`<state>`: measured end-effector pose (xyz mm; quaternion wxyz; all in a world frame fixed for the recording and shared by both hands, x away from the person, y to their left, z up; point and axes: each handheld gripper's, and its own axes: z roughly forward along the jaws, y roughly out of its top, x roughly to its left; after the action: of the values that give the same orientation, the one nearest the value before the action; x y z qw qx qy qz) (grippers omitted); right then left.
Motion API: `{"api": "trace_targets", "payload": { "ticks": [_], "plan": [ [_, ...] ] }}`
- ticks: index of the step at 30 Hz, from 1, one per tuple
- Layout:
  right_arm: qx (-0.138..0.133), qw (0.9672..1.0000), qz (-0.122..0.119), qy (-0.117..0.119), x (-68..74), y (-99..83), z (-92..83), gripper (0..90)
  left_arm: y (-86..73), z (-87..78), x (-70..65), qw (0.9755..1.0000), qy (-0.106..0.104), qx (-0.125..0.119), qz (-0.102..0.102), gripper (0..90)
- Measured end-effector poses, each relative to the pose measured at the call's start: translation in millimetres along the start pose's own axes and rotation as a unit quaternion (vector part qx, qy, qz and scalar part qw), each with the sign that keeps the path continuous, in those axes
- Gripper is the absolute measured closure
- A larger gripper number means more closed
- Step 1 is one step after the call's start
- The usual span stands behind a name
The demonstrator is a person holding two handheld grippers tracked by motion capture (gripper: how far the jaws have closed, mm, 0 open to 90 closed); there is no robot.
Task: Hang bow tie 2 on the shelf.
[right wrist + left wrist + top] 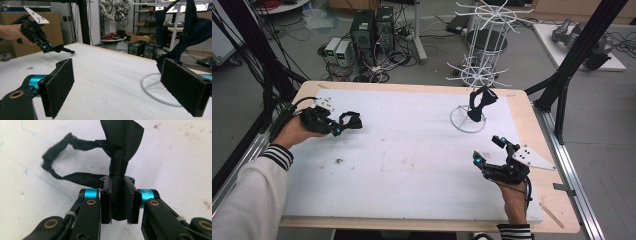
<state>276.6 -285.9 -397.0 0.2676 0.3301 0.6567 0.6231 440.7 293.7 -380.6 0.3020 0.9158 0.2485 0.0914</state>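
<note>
The right gripper sits near the surface's front right corner, jaws released and spread wide with nothing between them. Ahead of it, a little toward the far edge, stands a white wire rack with a second black bow tie hanging low on it. Bare white surface stretches from this gripper across to the left gripper, which is close to the left edge, clenched on a black bow tie. The satin bow is pinched at its lower wing, knot just above the pads, its thin strap looping out beyond the jaws.
</note>
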Motion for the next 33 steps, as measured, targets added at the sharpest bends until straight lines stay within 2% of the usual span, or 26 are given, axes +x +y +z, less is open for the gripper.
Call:
{"api": "trace_targets", "payload": {
  "ticks": [10,13,17,23,26,31,33],
  "plan": [
    [0.003,0.9998,-0.005,0.019,-3.1,10.7,4.5,11.2,11.8,-2.0,-11.1,0.9994,-0.020,-0.029,0.005,77.7],
    [0.002,0.9997,0.001,0.025,-3.1,14.4,6.0,11.2,16.5,-2.7,-15.3,0.9988,-0.027,-0.040,0.010,77.7],
    [0.005,0.9994,-0.007,0.032,-2.9,19.0,8.8,11.2,21.9,-5.2,-22.6,0.9975,-0.039,-0.058,0.009,77.7],
    [0.002,0.9983,-0.008,0.057,-2.8,28.1,14.9,11.2,25.0,-11.4,-27.5,0.9947,-0.054,-0.088,0.003,77.7],
    [0.002,0.9975,-0.012,0.069,-2.2,32.3,18.0,11.2,26.5,-13.2,-29.9,0.9938,-0.058,-0.094,0.011,77.6],
    [0.008,0.9958,-0.016,0.090,0.7,39.0,23.8,11.2,30.9,-13.5,-37.4,0.9900,-0.070,-0.122,0.012,77.6],
    [0.006,0.9949,-0.018,0.099,1.5,41.8,27.2,11.2,34.1,-14.0,-40.8,0.9890,-0.074,-0.127,0.016,77.6]
  ]
}}
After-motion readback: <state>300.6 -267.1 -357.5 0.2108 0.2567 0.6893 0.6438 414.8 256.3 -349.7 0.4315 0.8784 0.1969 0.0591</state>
